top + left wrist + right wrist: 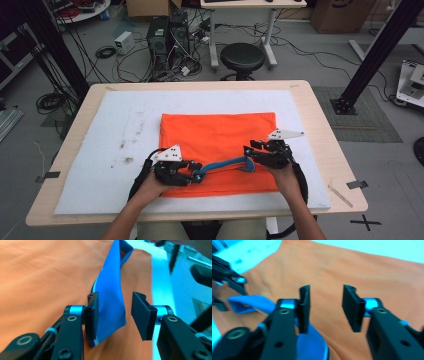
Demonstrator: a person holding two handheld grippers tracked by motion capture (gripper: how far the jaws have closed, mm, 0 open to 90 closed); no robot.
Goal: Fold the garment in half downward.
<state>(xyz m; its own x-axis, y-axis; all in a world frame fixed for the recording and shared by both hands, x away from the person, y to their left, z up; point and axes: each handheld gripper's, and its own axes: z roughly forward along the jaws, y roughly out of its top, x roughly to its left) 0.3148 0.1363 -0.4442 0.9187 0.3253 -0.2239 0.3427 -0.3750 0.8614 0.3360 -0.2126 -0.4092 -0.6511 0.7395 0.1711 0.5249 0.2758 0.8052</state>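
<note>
Resting on the orange cloth (pixel 218 145), near its front edge, between the left gripper (pixel 196 177) and the right gripper (pixel 248 159): a blue band (pixel 223 164), stretched loosely from one to the other. Left jaws partly open, the band standing on edge between them, leaning on one pad (pixel 91 315) and clear of the other, so not clamped. Right jaws partly open too, nothing between the pads, the band (pixel 312 345) lying under and beside one finger. Likely trouble from here: closing the left jaws too low and pinching orange cloth together with the band; lifting away with the band draped on a pad and dragging it askew; rumpling the folded cloth on the white mat (pixel 115 135). No containers on the table (pixel 320 120), so nothing held in any.
</note>
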